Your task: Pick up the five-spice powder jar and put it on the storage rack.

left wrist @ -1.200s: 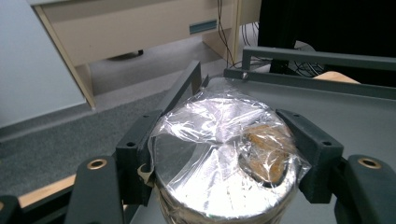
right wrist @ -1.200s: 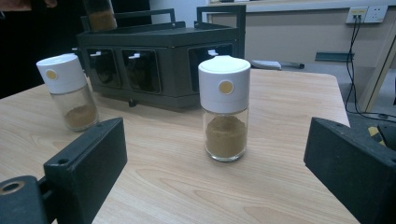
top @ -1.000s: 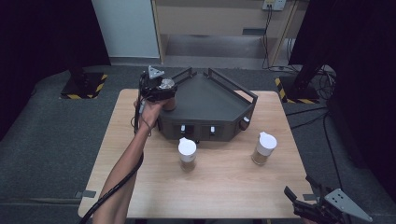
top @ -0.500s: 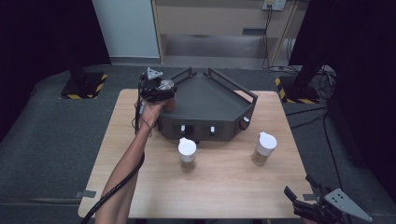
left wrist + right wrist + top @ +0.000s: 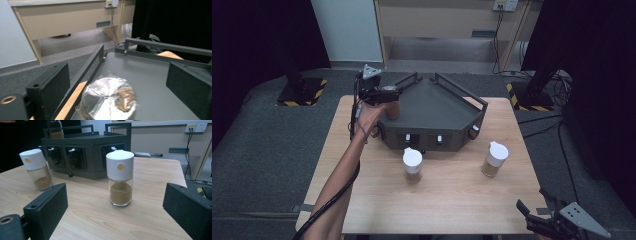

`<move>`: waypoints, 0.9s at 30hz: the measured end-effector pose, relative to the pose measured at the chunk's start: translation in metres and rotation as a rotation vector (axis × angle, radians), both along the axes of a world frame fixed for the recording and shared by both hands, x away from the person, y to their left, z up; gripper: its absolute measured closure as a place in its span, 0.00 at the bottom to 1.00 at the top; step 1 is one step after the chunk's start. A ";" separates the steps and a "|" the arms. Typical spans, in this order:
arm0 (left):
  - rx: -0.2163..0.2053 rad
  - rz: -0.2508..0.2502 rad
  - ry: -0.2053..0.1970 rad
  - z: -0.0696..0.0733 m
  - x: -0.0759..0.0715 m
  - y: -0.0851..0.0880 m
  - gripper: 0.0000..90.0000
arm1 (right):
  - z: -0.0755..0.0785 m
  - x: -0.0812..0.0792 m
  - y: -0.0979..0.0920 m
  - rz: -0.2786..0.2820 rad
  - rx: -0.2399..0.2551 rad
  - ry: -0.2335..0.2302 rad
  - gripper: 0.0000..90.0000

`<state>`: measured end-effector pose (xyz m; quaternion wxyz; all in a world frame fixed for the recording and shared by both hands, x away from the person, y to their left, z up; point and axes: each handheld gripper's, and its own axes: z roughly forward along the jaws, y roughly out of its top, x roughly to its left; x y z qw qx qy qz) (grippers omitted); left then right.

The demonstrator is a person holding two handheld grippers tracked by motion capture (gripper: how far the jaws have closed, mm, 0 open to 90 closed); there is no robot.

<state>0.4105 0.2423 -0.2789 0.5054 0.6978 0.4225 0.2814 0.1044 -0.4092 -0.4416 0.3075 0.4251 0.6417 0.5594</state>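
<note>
A brown jar (image 5: 393,111) with a crinkled clear-wrapped top (image 5: 110,100) stands on the left corner of the dark grey rack (image 5: 437,105). My left gripper (image 5: 388,93) hangs over it. Its jaws have just been opening and now stand wide on either side of the jar, with both pads (image 5: 50,85) clear of it. Two white-lidded spice jars (image 5: 412,165) (image 5: 495,158) stand on the wooden table in front of the rack. My right gripper (image 5: 539,216) is open near the table's front right corner and faces the nearer white-lidded jar (image 5: 120,177).
The rack (image 5: 85,147) has raised rails and a row of front compartments. The second spice jar (image 5: 37,168) stands to the left in the right gripper view. Bare wood table (image 5: 452,200) lies in front of the jars. A cabinet and cables stand beyond the table.
The left hand stays at the rack's left corner with the jar under the gripper. The right gripper and both white-lidded jars have not moved.
</note>
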 end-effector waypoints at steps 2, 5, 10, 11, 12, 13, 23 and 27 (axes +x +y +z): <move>-0.006 -0.023 -0.007 0.003 -0.004 0.003 0.02 | 0.000 0.000 0.000 0.001 -0.003 0.000 0.07; 0.001 -0.053 -0.015 0.006 -0.012 0.005 0.01 | 0.000 0.000 0.000 0.001 -0.004 -0.002 0.07; -0.001 -0.085 0.001 0.010 -0.023 0.009 0.00 | 0.000 0.000 0.001 -0.002 -0.005 0.000 0.07; -0.003 -0.090 0.004 0.011 -0.025 0.011 0.00 | 0.001 0.000 0.001 -0.002 -0.005 0.000 0.07; -0.001 -0.095 0.008 0.012 -0.027 0.012 0.00 | 0.000 0.000 0.001 -0.003 -0.004 -0.001 0.07; -0.001 -0.098 0.009 0.013 -0.029 0.013 0.00 | 0.000 0.000 0.001 -0.003 -0.005 -0.004 0.07; -0.005 -0.134 -0.016 0.017 -0.064 0.034 0.00 | 0.001 0.000 0.002 0.001 -0.012 -0.001 0.06; -0.004 -0.143 -0.022 0.016 -0.078 0.042 0.00 | 0.001 0.000 0.003 -0.003 -0.013 0.001 0.06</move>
